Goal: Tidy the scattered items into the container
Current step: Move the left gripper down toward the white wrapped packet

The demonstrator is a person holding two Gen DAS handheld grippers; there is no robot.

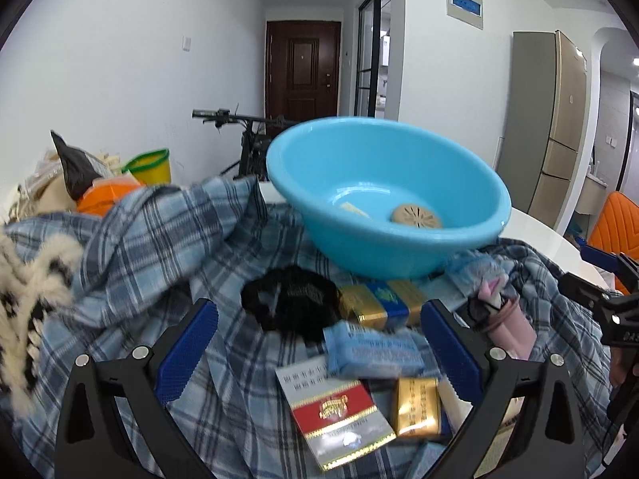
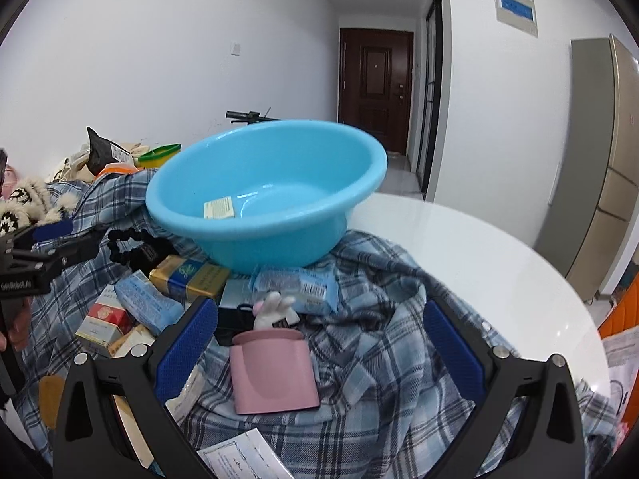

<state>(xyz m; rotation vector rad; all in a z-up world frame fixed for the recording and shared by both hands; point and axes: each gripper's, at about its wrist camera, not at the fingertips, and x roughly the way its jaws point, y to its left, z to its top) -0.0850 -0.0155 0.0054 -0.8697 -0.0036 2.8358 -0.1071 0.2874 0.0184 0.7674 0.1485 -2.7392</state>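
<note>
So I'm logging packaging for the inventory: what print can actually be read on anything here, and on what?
"GenRobot.AI", partly legible: left gripper body.
Red-and-white carton: Chinese print, blurred.
Gold-and-blue carton: emblem, text blurred.
Light-blue packets: too small.
Slip in blue basin: unreadable.

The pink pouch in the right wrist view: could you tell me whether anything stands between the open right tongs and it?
Nothing visible does. The pink pouch lies on the plaid shirt just ahead of the right tongs, toward their left finger. A white bunny charm sits beyond it, not in the way.
</note>
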